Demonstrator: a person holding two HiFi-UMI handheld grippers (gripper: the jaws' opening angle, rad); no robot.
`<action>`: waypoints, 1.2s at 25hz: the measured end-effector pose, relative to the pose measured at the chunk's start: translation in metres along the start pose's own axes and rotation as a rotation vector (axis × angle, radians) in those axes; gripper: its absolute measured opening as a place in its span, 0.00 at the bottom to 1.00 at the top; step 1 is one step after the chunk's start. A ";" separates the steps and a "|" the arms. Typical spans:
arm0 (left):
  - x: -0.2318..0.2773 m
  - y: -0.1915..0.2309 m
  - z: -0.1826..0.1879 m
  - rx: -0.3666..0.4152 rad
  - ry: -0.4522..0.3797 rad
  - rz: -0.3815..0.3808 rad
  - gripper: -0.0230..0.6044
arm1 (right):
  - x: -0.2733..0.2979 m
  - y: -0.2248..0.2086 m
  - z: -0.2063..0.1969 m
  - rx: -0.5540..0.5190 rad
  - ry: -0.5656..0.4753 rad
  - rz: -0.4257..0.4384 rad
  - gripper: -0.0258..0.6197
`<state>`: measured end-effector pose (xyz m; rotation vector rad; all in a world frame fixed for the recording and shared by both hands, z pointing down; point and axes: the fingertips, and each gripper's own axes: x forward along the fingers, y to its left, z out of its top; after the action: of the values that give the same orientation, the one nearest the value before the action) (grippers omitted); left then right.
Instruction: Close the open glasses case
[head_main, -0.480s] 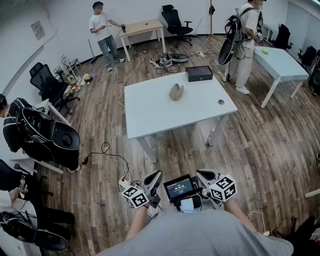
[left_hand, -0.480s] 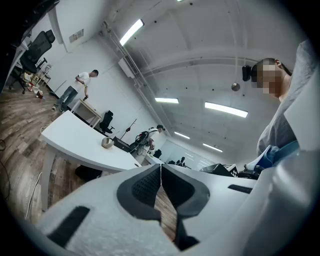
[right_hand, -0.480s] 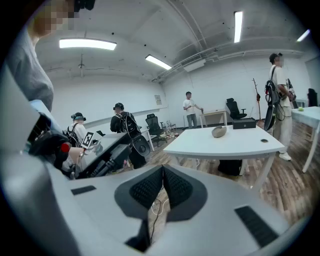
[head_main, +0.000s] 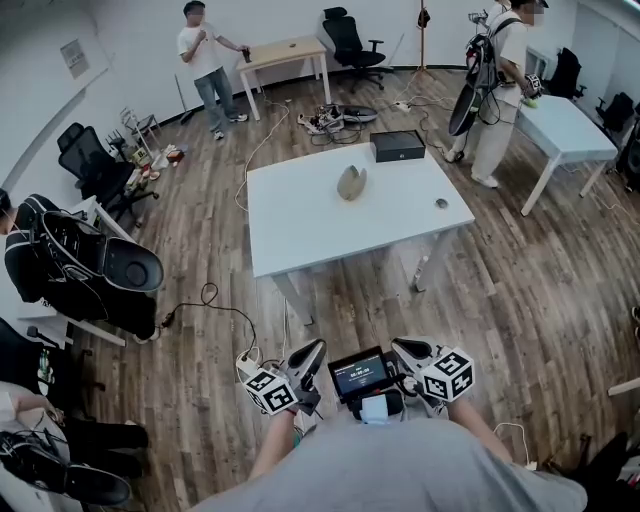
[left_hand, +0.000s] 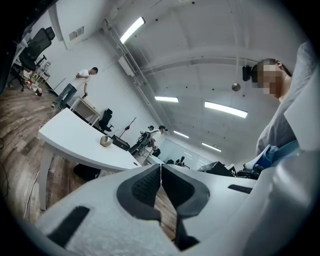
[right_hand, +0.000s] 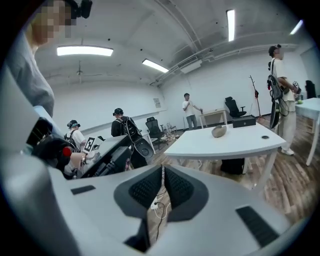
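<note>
The beige oval glasses case (head_main: 352, 183) lies open on the smooth white rectangular table (head_main: 300, 240), near its far edge and well apart from both grippers. A flat black box (head_main: 398, 147) stands at the table's far right corner. The left gripper (head_main: 306, 356) and the right gripper (head_main: 407, 350) hang low over the brown wooden plank floor (head_main: 520, 290), close to the person's body. Both are clenched, their dark, finely gridded pads pressed together on nothing.

Bright, even light from ceiling strip lights (left_hand: 225, 109); gripper views warp toward dark edges.
</note>
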<state>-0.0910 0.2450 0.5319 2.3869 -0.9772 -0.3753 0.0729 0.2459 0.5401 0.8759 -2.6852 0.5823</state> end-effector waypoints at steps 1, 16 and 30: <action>0.002 0.000 0.000 -0.001 0.002 -0.003 0.07 | 0.000 -0.001 0.000 -0.005 0.003 0.000 0.09; 0.007 -0.003 -0.006 -0.011 0.035 -0.029 0.07 | 0.000 -0.001 -0.007 0.002 0.010 -0.015 0.09; 0.004 0.005 0.002 -0.024 0.029 -0.024 0.07 | 0.010 -0.001 -0.002 -0.001 0.028 -0.014 0.09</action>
<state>-0.0918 0.2382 0.5327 2.3781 -0.9262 -0.3581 0.0656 0.2410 0.5454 0.8785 -2.6525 0.5853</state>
